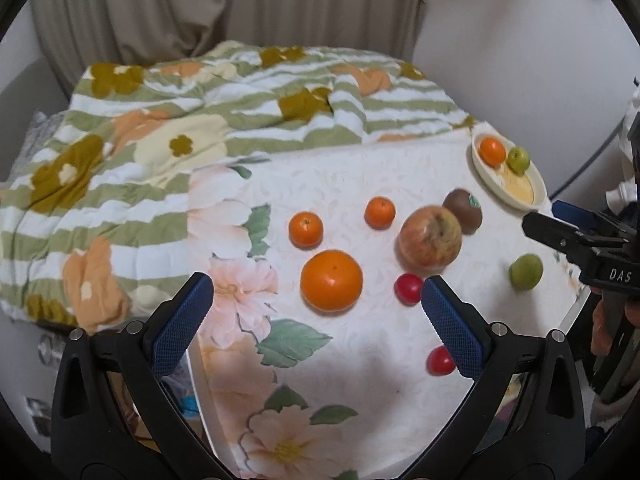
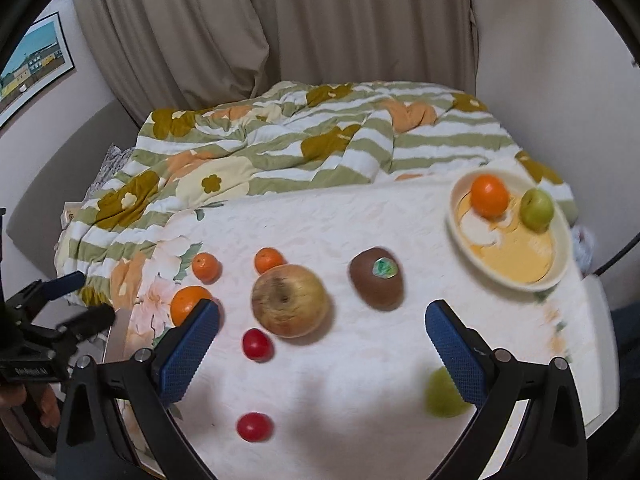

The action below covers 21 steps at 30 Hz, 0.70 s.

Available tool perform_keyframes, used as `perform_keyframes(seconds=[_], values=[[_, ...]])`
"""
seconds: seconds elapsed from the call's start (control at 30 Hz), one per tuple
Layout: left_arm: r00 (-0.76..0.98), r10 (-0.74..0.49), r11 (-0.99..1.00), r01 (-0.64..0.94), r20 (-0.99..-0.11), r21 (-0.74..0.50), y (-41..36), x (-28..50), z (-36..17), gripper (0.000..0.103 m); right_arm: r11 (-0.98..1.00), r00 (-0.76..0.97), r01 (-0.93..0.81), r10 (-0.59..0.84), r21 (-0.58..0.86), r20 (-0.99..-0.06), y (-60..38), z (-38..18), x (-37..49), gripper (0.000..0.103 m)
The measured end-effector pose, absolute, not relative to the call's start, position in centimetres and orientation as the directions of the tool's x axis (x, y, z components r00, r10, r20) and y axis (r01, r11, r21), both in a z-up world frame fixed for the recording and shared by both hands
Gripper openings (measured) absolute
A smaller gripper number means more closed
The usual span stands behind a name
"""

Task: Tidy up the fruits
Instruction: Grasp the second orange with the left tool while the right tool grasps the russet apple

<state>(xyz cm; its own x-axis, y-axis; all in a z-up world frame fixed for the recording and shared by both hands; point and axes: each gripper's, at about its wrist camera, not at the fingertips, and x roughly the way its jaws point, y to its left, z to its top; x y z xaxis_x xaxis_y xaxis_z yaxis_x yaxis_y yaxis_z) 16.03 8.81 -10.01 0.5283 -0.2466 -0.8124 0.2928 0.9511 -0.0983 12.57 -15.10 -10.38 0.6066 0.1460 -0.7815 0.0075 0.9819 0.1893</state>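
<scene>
On the floral-clothed desk (image 2: 360, 220), fruit lies scattered; left gripper (image 1: 316, 312) and right gripper (image 2: 322, 344) hover agape, empty.

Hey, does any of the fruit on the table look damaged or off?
Yes. The apple in the middle of the table has a dark brown, bruised-looking patch around its stem end. The kiwi beside it looks sound and only carries a sticker.

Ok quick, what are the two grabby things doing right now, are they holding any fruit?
Left hand-held gripper: open, holding nothing.
Right hand-held gripper: open, holding nothing.
</scene>
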Motion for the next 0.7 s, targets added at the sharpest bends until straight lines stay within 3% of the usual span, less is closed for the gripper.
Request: perform_keyframes(seconds=[0.47,0.67,0.7], values=[[0.411,-0.3,0.926,0.344,-0.861,-0.158,7.7,19.9,-17.7,0.103,0.97,0.54,0.011,0.198,0.242,-0.818,-12.5,-16.6,16.4,0.102],[0.368,-0.322,0.912,0.366,-0.872,-0.182,6.8,20.7,-19.5,0.098,0.968,0.523,0.001,0.213,0.251,-0.825,-11.8,-17.9,17.3,0.102],[0.362,-0.325,0.91,0.371,-0.874,-0.185,6.6,20.8,-19.8,0.092,0.968,0.519,0.0,0.216,0.252,-0.827,-11.7,-18.2,17.4,0.102]])
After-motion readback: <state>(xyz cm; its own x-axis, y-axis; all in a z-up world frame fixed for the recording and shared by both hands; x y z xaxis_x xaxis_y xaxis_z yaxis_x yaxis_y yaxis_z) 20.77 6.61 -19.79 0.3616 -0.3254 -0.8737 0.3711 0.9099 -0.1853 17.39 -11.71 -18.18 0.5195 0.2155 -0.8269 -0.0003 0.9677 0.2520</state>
